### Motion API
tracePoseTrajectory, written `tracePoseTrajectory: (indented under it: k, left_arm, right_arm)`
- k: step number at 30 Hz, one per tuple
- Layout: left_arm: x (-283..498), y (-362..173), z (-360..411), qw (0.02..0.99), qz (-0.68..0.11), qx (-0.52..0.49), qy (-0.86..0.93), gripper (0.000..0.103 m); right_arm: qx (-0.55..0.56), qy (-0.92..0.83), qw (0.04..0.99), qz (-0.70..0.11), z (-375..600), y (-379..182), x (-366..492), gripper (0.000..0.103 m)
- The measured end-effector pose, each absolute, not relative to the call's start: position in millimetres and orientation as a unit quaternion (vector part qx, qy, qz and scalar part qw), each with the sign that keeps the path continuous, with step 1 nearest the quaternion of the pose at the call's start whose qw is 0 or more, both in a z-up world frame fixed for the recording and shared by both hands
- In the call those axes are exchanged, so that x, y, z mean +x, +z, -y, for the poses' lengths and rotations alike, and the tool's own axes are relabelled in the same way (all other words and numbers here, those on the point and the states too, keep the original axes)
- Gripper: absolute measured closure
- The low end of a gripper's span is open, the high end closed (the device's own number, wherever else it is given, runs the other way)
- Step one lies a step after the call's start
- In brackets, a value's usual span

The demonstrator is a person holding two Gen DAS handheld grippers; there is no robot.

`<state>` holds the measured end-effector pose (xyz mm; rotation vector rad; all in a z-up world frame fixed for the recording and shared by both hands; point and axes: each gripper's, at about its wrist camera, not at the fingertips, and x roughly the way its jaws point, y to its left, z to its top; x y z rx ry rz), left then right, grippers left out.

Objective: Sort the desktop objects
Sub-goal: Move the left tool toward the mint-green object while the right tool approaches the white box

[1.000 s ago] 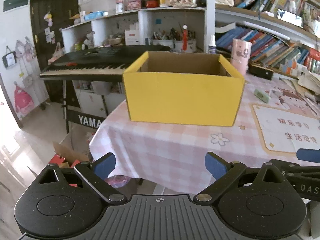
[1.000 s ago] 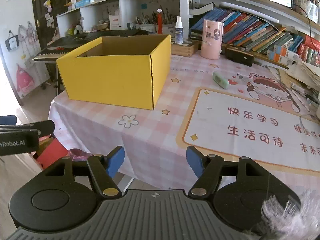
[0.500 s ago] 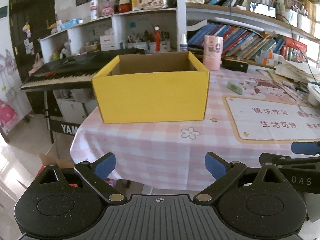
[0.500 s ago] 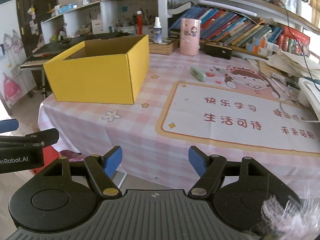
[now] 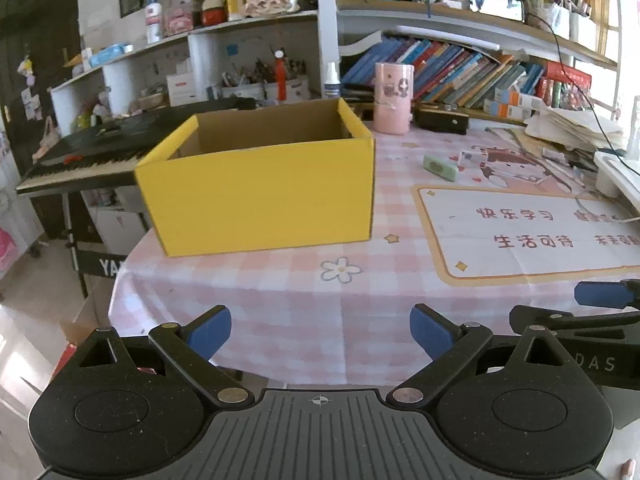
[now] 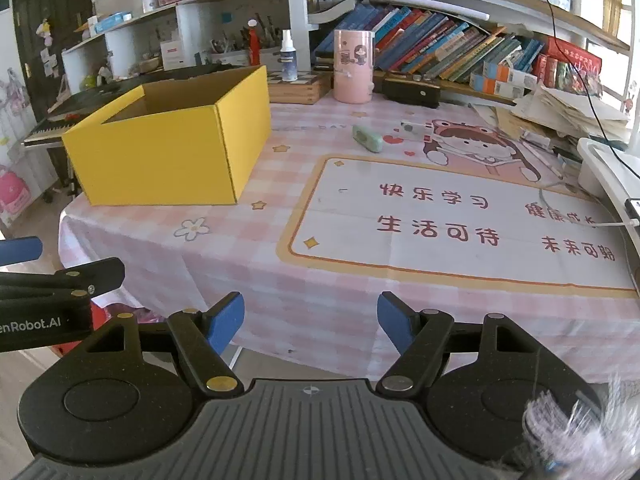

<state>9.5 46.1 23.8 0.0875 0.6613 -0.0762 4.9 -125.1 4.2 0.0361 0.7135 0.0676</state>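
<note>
Both views have swung rightward, so the yellow box [image 5: 256,184] now sits left of centre and the green eraser [image 6: 367,138] lies well past it on the bench [image 6: 320,288]. My left claw [image 5: 320,330] and right claw [image 6: 310,314] hang released, empty. I judge sorting hasn't started; I'm lining up.

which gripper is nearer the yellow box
Left. The left gripper points almost straight at the yellow box, across a strip of checked cloth. The right gripper sits further along the table edge, with the box off to its left.
</note>
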Motion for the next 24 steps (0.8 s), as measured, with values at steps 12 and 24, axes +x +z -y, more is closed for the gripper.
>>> tracePoseTrajectory:
  k: [12, 24]
  left_arm:
    - [48, 20, 8, 0.937, -0.335, 0.054, -0.084, 0.005]
    - [95, 15, 62, 0.931, -0.34, 0.048, -0.128, 0.005]
  right_arm:
    - [0.028, 0.001, 0.93, -0.366, 175, 2, 39, 0.031]
    - [0.037, -0.051, 0.925, -0.374, 236, 1, 75, 0.031]
